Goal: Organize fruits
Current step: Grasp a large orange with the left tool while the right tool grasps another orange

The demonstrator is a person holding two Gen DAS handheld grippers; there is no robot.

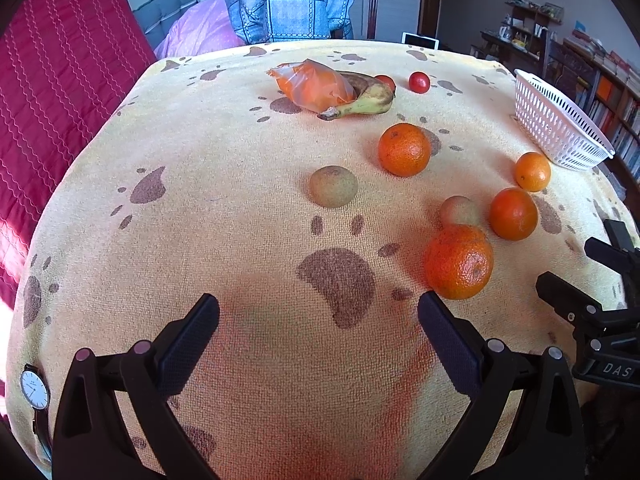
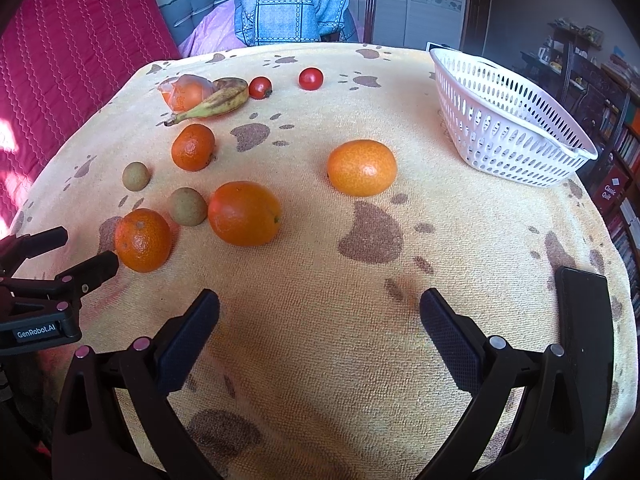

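Left gripper: jaws spread wide, nothing between them, held low and pointing forward. Right gripper: jaws likewise wide apart and empty, same low forward pose. The two sit side by side, each showing in the other's view.

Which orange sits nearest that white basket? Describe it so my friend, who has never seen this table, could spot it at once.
Start at the white basket at the far right of the paw-print cloth. Come toward the middle of the table: the first fruit you meet is a lone orange. It lies by itself on open cloth and is paler, while the other, deeper-coloured oranges cluster with the kiwis to the left.
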